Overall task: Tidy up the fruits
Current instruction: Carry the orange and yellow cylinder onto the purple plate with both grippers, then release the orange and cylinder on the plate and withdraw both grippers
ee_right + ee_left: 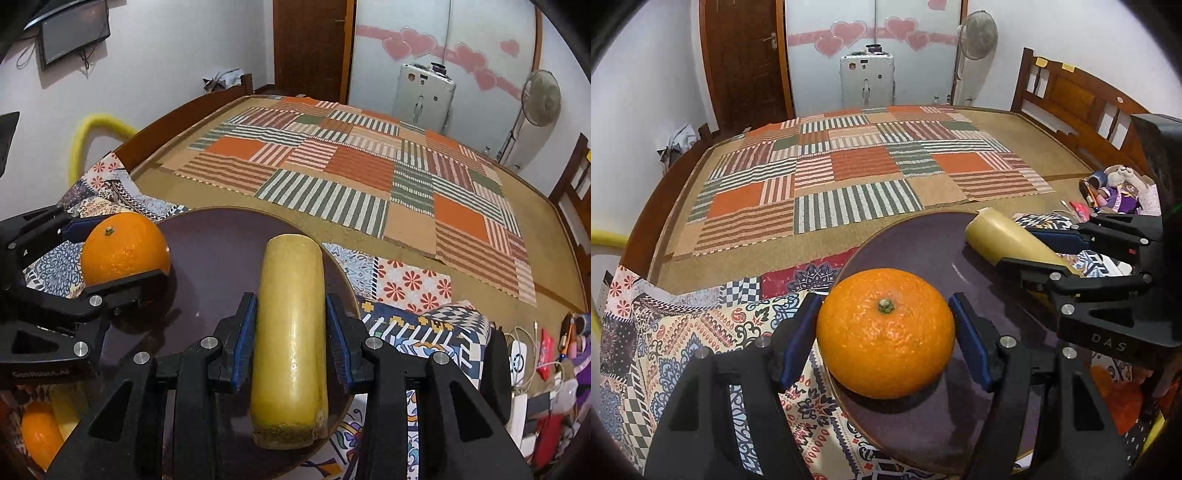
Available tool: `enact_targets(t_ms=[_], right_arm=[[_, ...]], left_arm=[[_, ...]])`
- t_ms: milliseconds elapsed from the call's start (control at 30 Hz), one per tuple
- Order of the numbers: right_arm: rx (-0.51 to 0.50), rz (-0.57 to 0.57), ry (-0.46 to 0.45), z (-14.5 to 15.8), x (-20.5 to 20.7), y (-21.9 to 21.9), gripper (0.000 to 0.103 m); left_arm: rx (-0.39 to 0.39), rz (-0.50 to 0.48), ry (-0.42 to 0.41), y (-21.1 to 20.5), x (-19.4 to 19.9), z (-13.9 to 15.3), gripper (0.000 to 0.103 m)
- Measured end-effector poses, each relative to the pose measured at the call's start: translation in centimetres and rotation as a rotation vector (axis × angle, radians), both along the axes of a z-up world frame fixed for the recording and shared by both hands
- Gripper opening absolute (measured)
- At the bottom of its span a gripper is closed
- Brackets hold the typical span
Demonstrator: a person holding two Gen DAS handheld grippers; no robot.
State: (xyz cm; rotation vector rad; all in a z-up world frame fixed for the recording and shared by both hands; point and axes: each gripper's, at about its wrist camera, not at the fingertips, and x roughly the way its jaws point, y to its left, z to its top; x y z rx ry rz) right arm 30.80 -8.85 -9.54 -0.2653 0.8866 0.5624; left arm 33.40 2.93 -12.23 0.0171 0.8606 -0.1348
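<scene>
Bright even indoor light, soft shadows, faint glare on glossy surfaces, strong fisheye bending, dark vignetted corners

Both wrist fisheyes look steeply down, close over the dark plate [923, 236] on the bed. Shared: plate, orange [885, 334], yellow piece [290, 339]. Each sees the other hand-held gripper at frame edge.
</scene>
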Motion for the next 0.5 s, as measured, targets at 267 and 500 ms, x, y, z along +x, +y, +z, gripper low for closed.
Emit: enact_targets(t_ms=[267,500], right_arm=[[0.043,-0.041,-0.055,1.9,-1.6,-1.2,0.050],[0.083,-0.056,-0.135,5.1,-5.3,-2.8,0.050]], left_arm=[[-0.034,0.021,-0.011,0.7,-1.1,1.3,0.070],[-0.015,0.057,-0.071,1.2,-4.8,3.5,0.070]])
